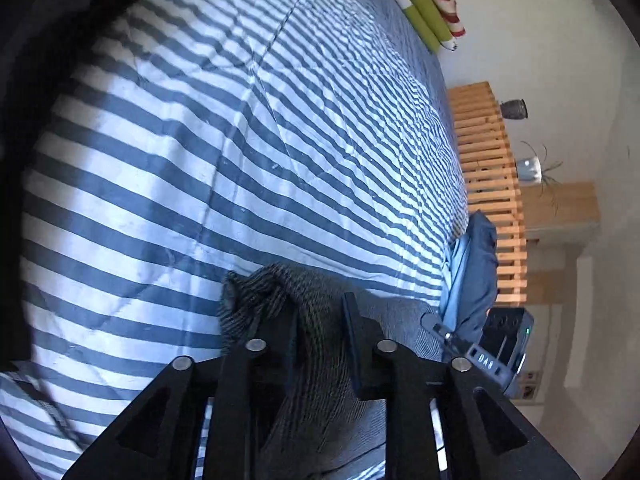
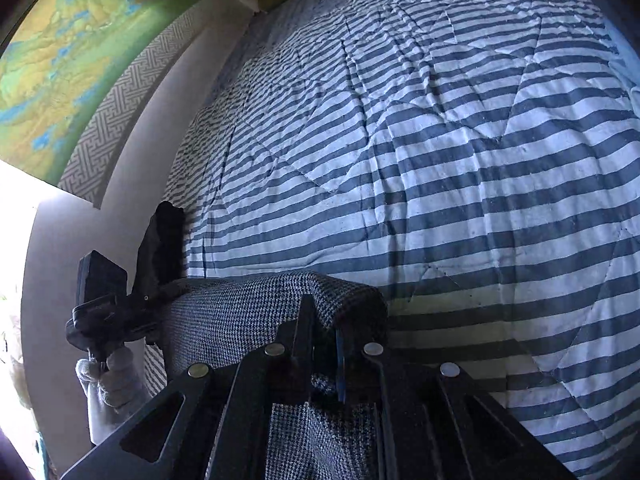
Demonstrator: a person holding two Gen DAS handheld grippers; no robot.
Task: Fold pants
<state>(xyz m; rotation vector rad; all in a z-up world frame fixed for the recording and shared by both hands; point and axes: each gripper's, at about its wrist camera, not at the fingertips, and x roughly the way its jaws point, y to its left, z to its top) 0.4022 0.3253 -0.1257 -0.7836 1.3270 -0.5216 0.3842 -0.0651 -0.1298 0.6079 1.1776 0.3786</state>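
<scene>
Pants (image 2: 248, 312) stretch sideways between our grippers: right gripper (image 2: 322, 332) pinches cloth; left gripper (image 1: 308, 320) stands narrowly parted around fabric.

I count a quilt (image 1: 248, 128) in blue and white stripes, creased along its stitched seams, covering the bed. At its far end I see rolled bedding (image 1: 420, 4) in green, white and red. Beside the bed I note a wooden slatted frame (image 1: 488, 184), with blue cloth (image 1: 476, 272) bunched between it and the quilt. On a wooden ledge I list a pale pot with a spindly plant (image 1: 530, 168) and, further along, a dark pot (image 1: 514, 109). On the opposite wall I log a green and yellow picture (image 2: 68, 56) with a patterned grey border.
</scene>
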